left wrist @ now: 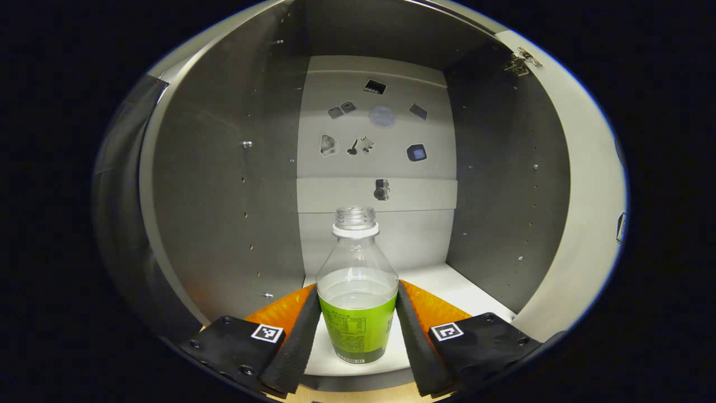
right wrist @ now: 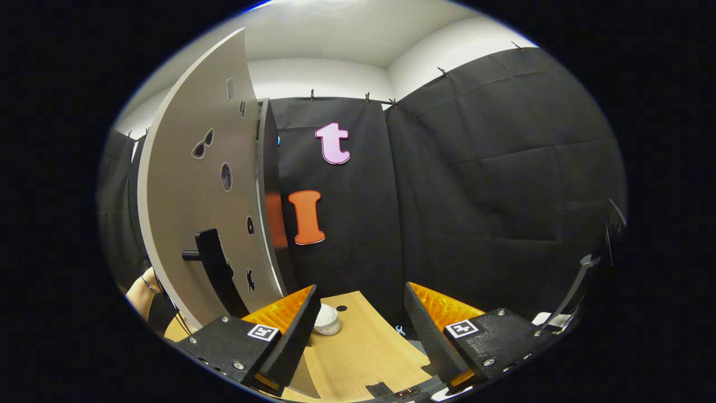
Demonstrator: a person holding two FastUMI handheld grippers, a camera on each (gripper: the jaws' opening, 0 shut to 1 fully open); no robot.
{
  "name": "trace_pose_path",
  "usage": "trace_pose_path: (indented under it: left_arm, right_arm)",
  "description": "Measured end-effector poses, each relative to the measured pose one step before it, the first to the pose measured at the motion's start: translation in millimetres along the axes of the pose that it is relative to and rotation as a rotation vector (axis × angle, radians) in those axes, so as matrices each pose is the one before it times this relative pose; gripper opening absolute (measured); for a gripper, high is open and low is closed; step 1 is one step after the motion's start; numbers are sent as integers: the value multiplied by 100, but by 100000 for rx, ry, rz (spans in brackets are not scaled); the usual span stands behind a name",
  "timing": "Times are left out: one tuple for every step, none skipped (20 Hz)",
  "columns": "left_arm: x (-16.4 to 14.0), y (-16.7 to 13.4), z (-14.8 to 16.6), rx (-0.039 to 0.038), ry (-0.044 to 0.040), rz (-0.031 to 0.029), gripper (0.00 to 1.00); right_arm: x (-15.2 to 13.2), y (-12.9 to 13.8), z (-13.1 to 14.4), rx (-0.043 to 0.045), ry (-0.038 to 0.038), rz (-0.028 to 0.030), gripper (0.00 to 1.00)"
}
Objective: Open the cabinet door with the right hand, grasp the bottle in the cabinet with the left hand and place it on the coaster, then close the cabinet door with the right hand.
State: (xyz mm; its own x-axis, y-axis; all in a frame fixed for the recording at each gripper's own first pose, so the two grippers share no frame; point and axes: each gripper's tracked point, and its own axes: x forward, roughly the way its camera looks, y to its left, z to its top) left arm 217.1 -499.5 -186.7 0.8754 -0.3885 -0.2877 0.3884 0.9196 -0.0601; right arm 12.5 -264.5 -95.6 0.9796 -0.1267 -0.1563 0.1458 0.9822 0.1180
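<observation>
Bottle [left wrist: 357, 291] stands upright on the cabinet [left wrist: 224, 184] floor, long axis vertical, dead centre between my left gripper [left wrist: 357, 330] fingers. Pads sit at its flanks, touching or nearly; can't tell if they're pressing yet. I'd squeeze, then pull straight back. Right gripper [right wrist: 358, 330] is wide and empty, just right of the open door [right wrist: 207, 184] and its handle [right wrist: 215, 268].
</observation>
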Motion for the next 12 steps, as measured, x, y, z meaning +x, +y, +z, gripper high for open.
trace_pose_path:
  left_arm:
    - [-796,-10,393,-126,-1054,-760,79]
    - [-941,41,455,-24,-1098,-654,79]
    - [-1117,49,397,6,-1136,-469,81]
    - [-1161,84,353,101,-945,-325,81]
    - [-1119,252,209,58,-567,-159,82]
    - [-1065,320,200,-60,-731,-102,81]
    - [-1107,440,17,20,-480,222,81]
    - [-1060,579,-170,277,-271,710,81]
    - [-1125,607,-220,537,-159,1068,81]
    - [-1058,709,-236,673,28,1301,81]
    - [-1042,777,-475,428,66,1259,79]
    - [-931,733,-448,113,223,1194,79]
  right_arm:
    - [-59,32,83,17,-351,544,93]
    - [-60,27,85,24,-367,398,93]
    - [-30,9,114,39,-301,481,93]
    - [-57,-13,43,16,-213,354,93]
    - [60,3,26,-34,-122,313,93]
    - [-41,-11,85,-108,-50,209,93]
    - [-6,66,4,-2,52,246,93]
    - [-70,44,-2,109,71,359,93]
    - [-14,9,39,99,97,467,93]
    - [-121,52,87,39,-92,471,93]
    - [-188,15,-7,-87,-90,439,93]
    - [-291,62,-93,-33,-56,321,93]
